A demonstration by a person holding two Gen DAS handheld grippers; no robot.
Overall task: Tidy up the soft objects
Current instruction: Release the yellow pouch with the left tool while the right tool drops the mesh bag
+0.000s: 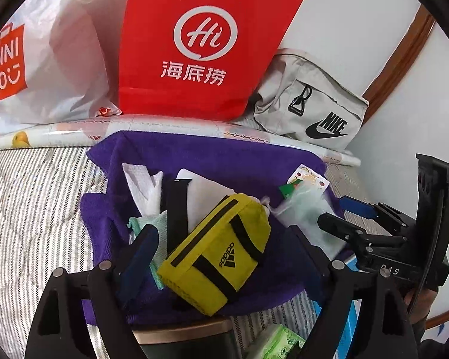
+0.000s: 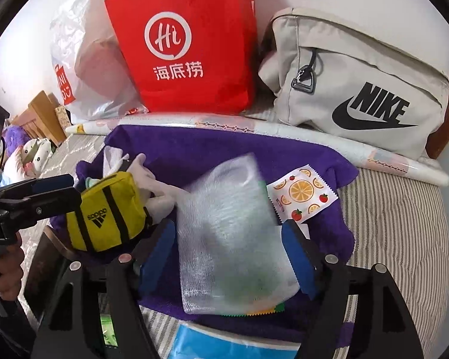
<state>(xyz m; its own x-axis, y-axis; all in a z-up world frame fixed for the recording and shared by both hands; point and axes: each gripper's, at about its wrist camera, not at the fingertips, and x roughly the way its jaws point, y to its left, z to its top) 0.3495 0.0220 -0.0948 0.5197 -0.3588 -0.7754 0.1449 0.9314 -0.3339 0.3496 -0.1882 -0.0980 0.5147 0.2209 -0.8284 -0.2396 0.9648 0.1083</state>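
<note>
A purple towel point(image 1: 194, 155) lies on the striped bed and holds small soft items. A yellow Adidas pouch point(image 1: 215, 254) lies on it between the wide-open fingers of my left gripper point(image 1: 224, 257); I cannot tell if they touch it. The pouch also shows in the right wrist view point(image 2: 104, 212). A white mesh bag point(image 2: 230, 233) lies between the open blue pads of my right gripper point(image 2: 230, 248), blurred. The bag shows in the left wrist view point(image 1: 305, 209). An orange-print sachet point(image 2: 302, 193) lies right of the bag. White cloth point(image 1: 143, 185) and a black strap point(image 1: 176, 209) lie on the towel's left.
A red Haidilao bag point(image 1: 200, 45), a white Miniso bag point(image 1: 39, 59) and a grey Nike bag point(image 2: 359, 83) stand against the wall behind a rolled sheet point(image 1: 164, 128). Plush toys point(image 2: 24, 155) lie far left. A blue box point(image 2: 224, 344) and green packet point(image 1: 278, 344) lie near me.
</note>
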